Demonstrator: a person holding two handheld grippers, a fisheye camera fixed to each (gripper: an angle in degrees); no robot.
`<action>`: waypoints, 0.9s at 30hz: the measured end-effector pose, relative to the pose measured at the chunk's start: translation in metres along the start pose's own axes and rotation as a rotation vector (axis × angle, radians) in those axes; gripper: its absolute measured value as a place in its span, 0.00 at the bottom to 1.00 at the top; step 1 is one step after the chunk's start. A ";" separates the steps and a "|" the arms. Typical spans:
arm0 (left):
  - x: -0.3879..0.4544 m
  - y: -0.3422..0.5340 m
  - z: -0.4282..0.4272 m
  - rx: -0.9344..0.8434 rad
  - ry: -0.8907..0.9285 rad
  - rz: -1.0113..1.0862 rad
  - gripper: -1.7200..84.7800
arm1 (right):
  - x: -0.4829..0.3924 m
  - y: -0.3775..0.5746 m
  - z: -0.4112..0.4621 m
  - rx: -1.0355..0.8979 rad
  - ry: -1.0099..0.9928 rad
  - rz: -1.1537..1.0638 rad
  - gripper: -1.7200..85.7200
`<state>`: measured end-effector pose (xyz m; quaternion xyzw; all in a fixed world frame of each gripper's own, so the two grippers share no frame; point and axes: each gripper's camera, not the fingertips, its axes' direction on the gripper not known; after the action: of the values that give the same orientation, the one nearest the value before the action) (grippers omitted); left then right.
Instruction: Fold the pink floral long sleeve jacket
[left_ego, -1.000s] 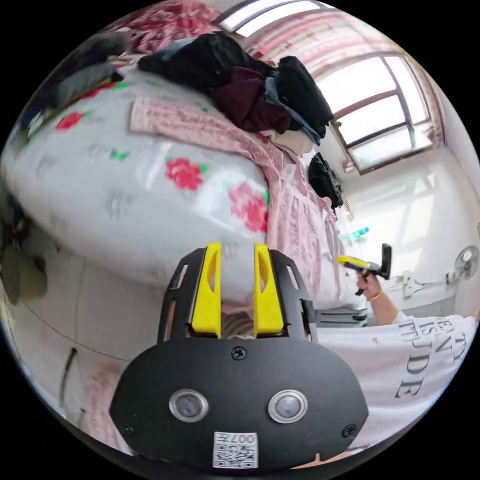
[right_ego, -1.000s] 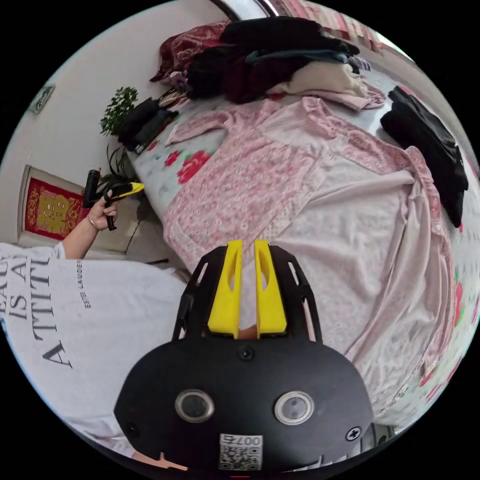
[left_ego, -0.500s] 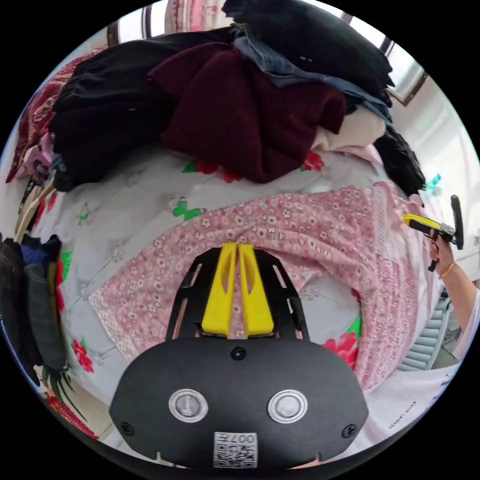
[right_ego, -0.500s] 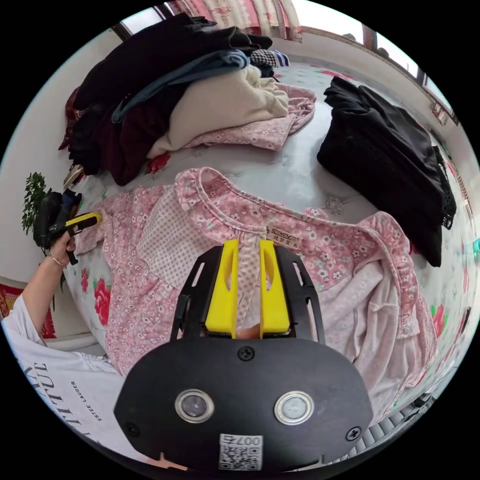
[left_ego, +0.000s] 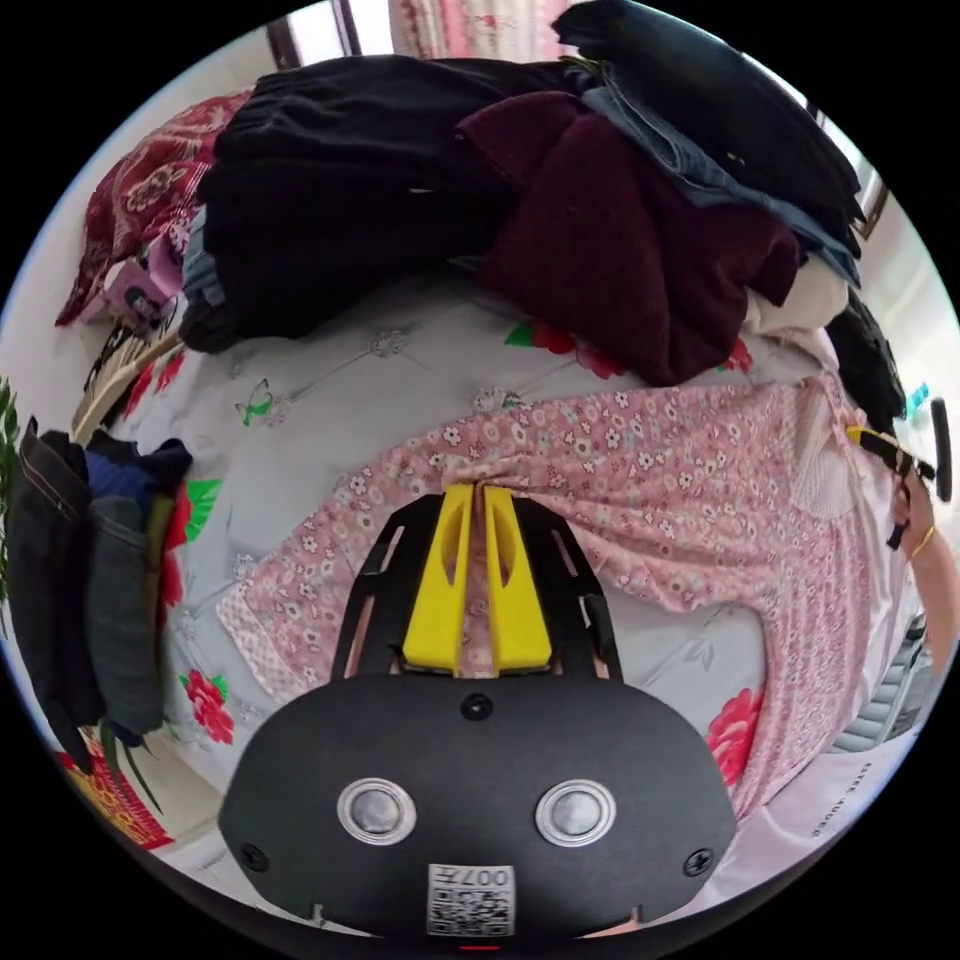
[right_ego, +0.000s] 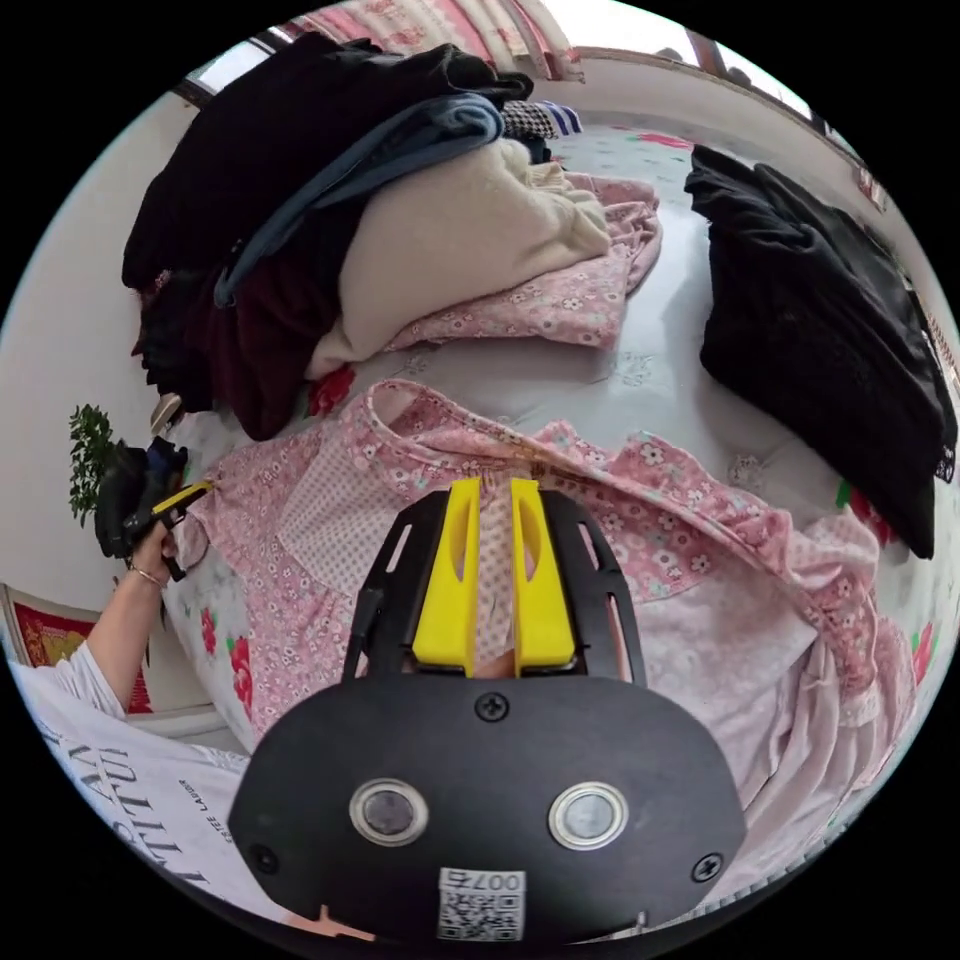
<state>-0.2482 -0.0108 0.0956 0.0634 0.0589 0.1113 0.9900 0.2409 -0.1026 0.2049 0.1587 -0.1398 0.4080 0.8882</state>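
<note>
The pink floral long-sleeve cotton jacket (left_ego: 640, 480) lies spread on a grey flower-printed bed cover (left_ego: 330, 400). The left yellow-jawed gripper (left_ego: 478, 492) pinches a fold of its sleeve, jaws nearly together. The right yellow-jawed gripper (right_ego: 492, 488) clamps the collar edge, with a heap of dark and cream clothes (right_ego: 330, 200) at eleven o'clock.

The left tool (left_ego: 478, 490) has smooth yellow plastic jaws on a matt black plastic body, as does the right tool (right_ego: 491, 485). The jacket (left_ego: 640, 480) is thin, soft printed cloth; its inner lining (right_ego: 740, 650) looks paler and plain. The bed cover (left_ego: 330, 400) is smooth quilted fabric with a slight sheen. The maroon garment (left_ego: 640, 250) looks fuzzy, and the cream garment (right_ego: 450, 240) thick and matt.
</note>
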 end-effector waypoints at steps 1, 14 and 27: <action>-0.003 0.011 -0.003 0.010 0.014 -0.036 0.06 | -0.002 0.008 -0.011 0.029 -0.008 0.000 0.08; 0.098 0.238 -0.079 0.058 0.089 -0.161 0.07 | 0.212 0.361 -0.290 0.162 0.354 0.610 0.10; 0.288 0.314 -0.097 -0.062 0.377 -0.052 0.02 | 0.397 0.483 -0.342 0.152 0.300 0.800 0.12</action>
<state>-0.0490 0.3696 0.0138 0.0094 0.2413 0.0973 0.9655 0.1593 0.6010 0.1246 0.0958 -0.0294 0.7476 0.6565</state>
